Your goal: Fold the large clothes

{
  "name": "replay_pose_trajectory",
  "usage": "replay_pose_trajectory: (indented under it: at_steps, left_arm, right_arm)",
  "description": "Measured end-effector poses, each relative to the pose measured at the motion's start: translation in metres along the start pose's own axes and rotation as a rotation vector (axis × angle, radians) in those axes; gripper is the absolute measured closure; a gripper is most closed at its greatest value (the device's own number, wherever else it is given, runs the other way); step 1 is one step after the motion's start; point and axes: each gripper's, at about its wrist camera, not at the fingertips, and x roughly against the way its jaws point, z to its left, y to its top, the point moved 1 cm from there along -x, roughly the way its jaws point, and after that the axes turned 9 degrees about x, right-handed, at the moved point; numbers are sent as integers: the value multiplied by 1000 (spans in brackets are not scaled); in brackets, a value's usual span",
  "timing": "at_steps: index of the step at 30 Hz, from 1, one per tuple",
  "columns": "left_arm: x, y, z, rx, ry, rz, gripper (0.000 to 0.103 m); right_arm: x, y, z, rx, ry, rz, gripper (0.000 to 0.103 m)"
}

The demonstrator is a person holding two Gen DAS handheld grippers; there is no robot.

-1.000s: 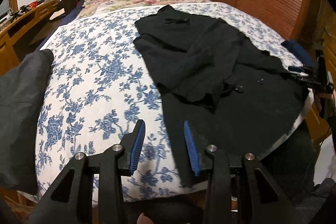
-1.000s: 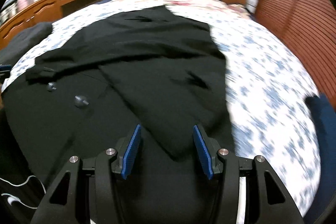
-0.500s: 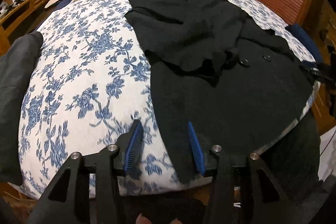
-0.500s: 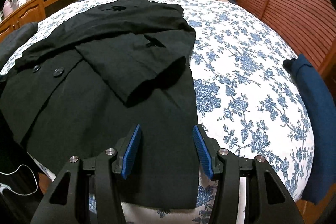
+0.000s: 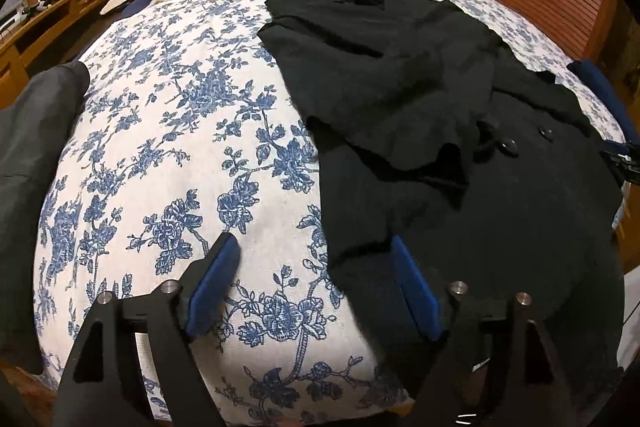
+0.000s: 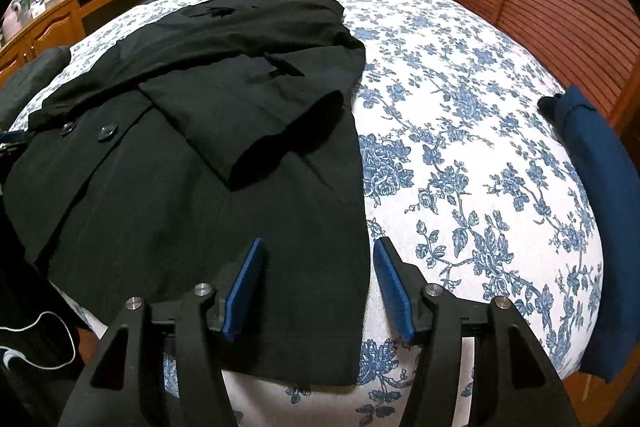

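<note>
One black coat [image 5: 460,187], two buttons [image 5: 506,147]; left gripper [image 5: 316,287], right gripper [image 6: 318,287] jaws opening, pressing nothing.

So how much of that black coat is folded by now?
Done: both sleeves lie folded across the front of the black coat. In hand: the left gripper and the right gripper, both with jaws opening, straddle the coat's two bottom corners, one each, on the floral bedspread; nothing is pinched yet. Left: probably grabbing the hem and folding the body up toward the collar.

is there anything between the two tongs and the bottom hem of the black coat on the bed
Nothing visible. The left tongs and right tongs, both opening, hang over the black coat hem corners on the floral bedspread, with only air between.
</note>
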Motion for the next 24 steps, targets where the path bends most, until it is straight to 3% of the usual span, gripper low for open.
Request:
replay_pose_trajectory:
  at_steps: [7, 8, 10, 12, 16, 18, 24]
  left_arm:
    - [24, -19, 0, -15, -34, -15, 25]
    - [27, -23, -1, -26, -44, -14, 31]
    - [32, -30, -5, -41, -66, -17, 42]
    - [36, -34, -9, -49, -106, -10, 60]
    - [39, -34, -15, -44, -156, 1, 90]
    - [45, -29, -15, -31, -182, -16, 95]
    - [106, 1, -29, -56, -188, -178, 97]
  right_arm:
    - [3, -5, -1, -21, 54, 23, 42]
    - [4, -5, -1, -20, 64, 24, 43]
    - [6, -6, 2, -8, 94, 17, 55]
    - [9, -5, 6, 1, 114, 5, 84]
    - [14, 1, 14, 2, 170, -34, 93]
    - [21, 7, 12, -16, 188, -75, 94]
    - [74, 42, -9, -53, 189, -239, 96]
